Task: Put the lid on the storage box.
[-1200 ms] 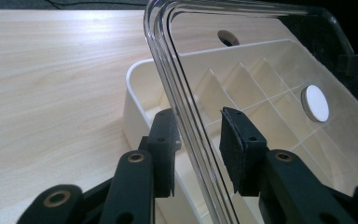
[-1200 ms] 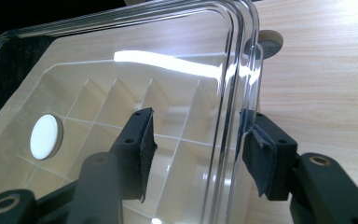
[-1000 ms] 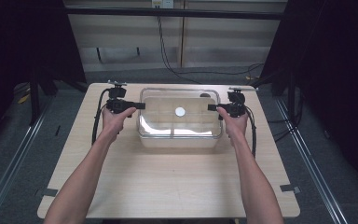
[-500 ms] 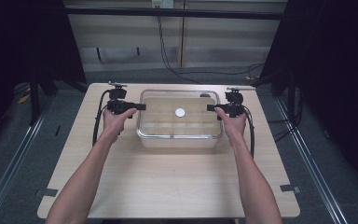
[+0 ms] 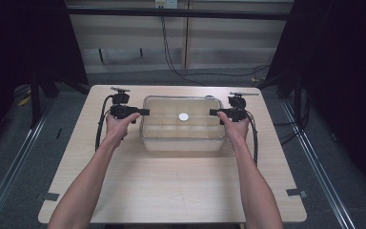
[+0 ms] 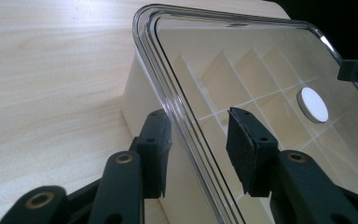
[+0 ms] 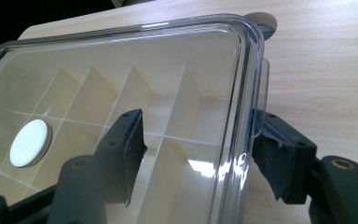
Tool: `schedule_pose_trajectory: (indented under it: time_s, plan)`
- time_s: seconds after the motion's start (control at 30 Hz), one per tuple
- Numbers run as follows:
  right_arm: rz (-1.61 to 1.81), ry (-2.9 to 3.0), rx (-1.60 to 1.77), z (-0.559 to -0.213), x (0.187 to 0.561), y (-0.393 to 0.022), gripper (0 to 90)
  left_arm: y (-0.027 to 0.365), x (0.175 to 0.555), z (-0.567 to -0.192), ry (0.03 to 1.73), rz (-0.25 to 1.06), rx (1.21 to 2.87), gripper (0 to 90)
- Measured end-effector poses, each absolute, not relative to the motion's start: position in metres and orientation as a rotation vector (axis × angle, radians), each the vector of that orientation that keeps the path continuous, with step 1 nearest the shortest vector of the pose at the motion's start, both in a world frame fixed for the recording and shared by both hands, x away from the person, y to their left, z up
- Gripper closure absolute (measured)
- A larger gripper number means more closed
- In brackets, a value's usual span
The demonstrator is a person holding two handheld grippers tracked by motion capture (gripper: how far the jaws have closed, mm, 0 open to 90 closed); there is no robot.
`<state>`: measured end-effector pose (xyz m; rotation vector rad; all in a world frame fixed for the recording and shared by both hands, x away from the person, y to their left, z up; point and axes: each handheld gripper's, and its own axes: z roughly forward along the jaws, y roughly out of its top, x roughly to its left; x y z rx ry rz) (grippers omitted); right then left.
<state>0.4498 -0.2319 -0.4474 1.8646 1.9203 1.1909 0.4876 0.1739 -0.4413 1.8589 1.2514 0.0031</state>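
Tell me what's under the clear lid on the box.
Under the clear lid, the box holds a grid of cream dividers, its compartments empty as far as can be seen. A white round disc sits mid-lid. Glare and the gripper jaws hide some near cells.

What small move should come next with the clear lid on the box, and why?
Probably draw both outward. The left hand-held gripper and right hand-held gripper have just been opening; each straddles an edge of the clear plastic lid, which sits on the cream divided box.
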Motion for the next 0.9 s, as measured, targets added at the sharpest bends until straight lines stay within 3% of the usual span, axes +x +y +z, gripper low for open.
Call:
schedule_pose_trajectory:
  time_s: [0.13, 0.9]
  plan:
    - [1.194, 1.938, 1.865, -0.448, 0.450, -0.232, 35.0, 0.178, 0.488, -0.442, 1.243, 0.009, 1.857, 60.2]
    - [1.281, 1.924, 1.719, -0.425, 0.419, -0.248, 26.2, 0.181, 0.455, -0.427, 1.155, 0.097, 1.878, 39.8]
